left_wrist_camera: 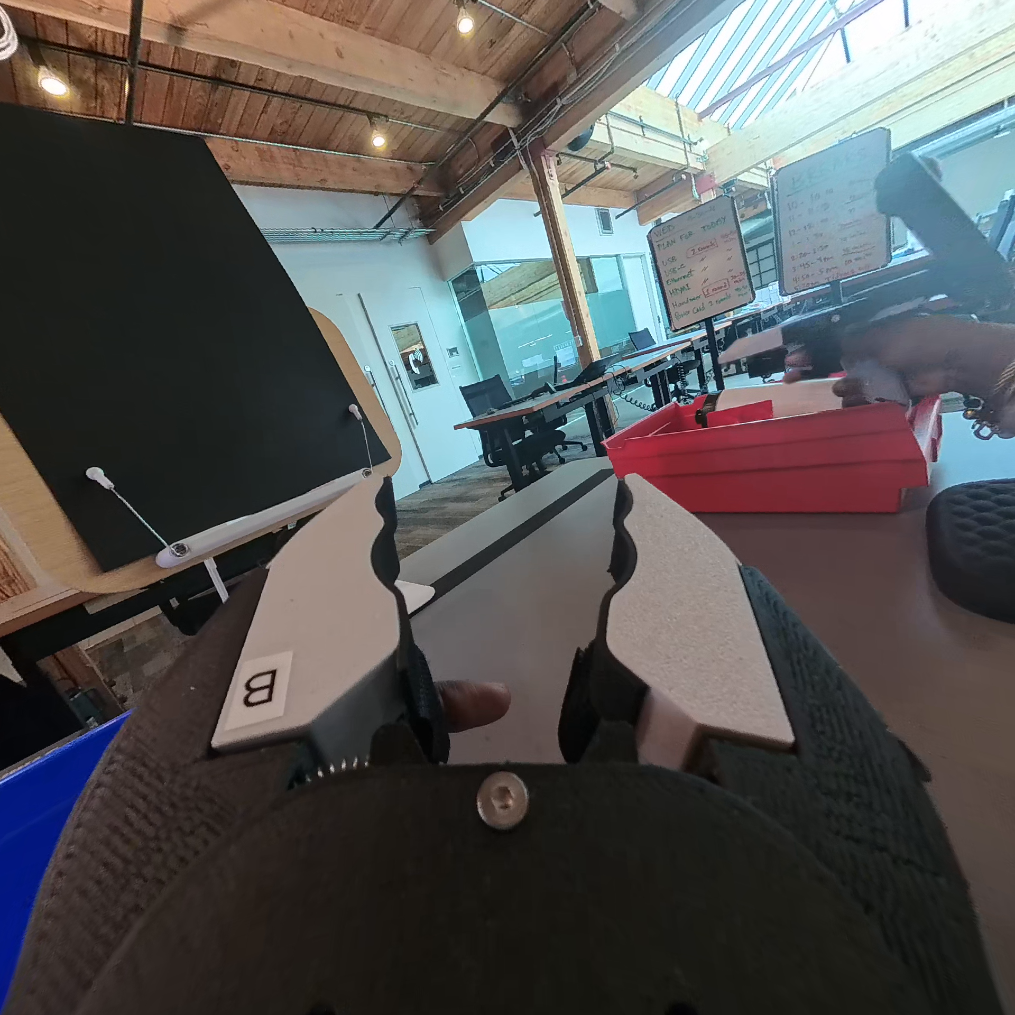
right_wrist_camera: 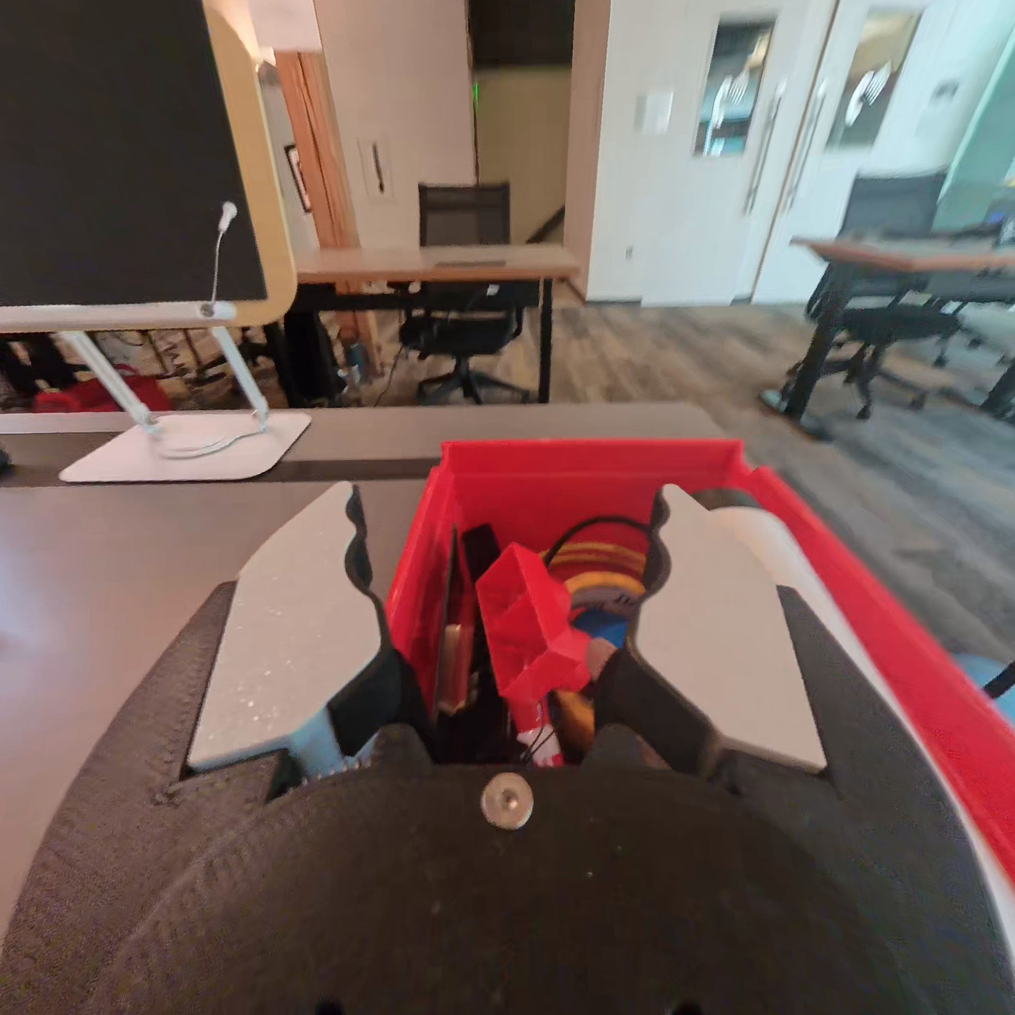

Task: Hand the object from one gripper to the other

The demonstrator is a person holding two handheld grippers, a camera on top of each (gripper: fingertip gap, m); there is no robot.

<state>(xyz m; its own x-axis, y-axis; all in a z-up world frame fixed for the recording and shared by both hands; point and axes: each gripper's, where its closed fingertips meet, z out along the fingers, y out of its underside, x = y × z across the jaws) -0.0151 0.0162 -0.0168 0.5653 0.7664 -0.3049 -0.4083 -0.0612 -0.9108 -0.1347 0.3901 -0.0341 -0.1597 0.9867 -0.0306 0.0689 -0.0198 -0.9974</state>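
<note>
You face a dark grey table (right_wrist_camera: 137, 549) with a black strip across it. A red bin (right_wrist_camera: 576, 456) sits on it at the right, a white stand base (right_wrist_camera: 187, 445) at the left, and a black textured pad (left_wrist_camera: 972, 549) near the bin.

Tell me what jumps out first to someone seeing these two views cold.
The red bin on the grey table dominates: the right gripper hangs open just above it, over a jumble that includes a red plastic piece and a striped disc. Off to the left, the left gripper is open and empty, beside a black board on a white stand.
</note>
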